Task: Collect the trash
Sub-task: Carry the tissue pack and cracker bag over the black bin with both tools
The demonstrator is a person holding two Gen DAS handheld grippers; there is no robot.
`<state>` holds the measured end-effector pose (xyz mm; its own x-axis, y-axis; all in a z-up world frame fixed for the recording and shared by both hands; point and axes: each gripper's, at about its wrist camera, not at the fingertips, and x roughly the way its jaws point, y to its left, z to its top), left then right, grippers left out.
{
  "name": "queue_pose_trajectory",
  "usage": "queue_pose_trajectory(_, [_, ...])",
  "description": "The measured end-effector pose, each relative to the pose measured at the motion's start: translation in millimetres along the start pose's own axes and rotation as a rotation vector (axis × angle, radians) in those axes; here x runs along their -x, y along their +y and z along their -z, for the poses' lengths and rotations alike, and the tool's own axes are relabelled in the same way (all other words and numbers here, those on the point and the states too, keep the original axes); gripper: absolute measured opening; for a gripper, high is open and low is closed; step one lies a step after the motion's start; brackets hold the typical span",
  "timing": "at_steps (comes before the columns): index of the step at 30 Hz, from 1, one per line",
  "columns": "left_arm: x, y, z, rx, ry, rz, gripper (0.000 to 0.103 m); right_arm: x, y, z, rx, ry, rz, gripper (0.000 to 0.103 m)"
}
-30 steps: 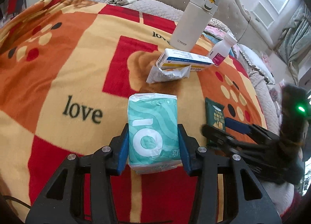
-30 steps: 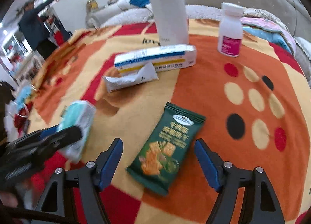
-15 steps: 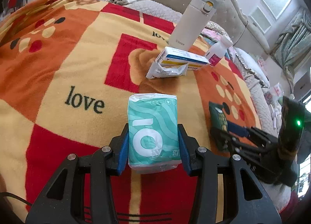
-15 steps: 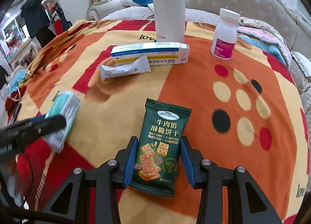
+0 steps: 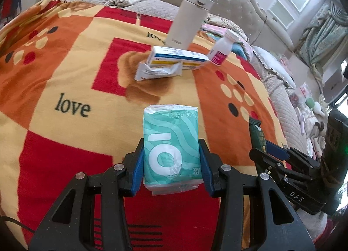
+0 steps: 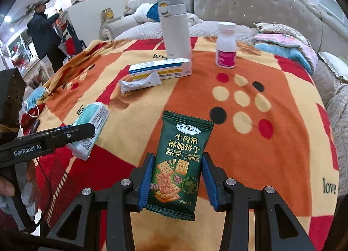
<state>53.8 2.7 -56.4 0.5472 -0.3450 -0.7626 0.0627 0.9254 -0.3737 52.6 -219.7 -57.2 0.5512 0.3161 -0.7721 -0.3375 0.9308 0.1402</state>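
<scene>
While both tools hang over the patterned blanket, we hold one packet in each. Our left gripper is clamped on the teal tissue pack, its blue pads pressed against the pack's two long sides, and the pack juts forward from the jaws with its far end above the yellow and red squares. Our right gripper is closed around the green biscuit packet, gripping it by the lower half so that the printed top edge stands free ahead of the fingers, over the orange field with the dots. In the right wrist view we see the left tool at the left edge, the tissue pack showing its side beyond the black finger; in the left wrist view the right tool sits at the right edge with the biscuit packet seen nearly edge-on. Farther back on the blanket lie a white crumpled wrapper and, touching it just behind, a blue and yellow carton. Behind the carton stands a white flask, upright, and to its right, apart from it, a white bottle with a pink label.
</scene>
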Motion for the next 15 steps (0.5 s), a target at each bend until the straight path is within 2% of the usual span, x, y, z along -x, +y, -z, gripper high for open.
queue_pose_trajectory(15, [-11.2,-53.3,14.9,-0.073,0.054,0.071,0.043,40.6,-50.4,35.3,-0.112,-0.047,0.020,0.042])
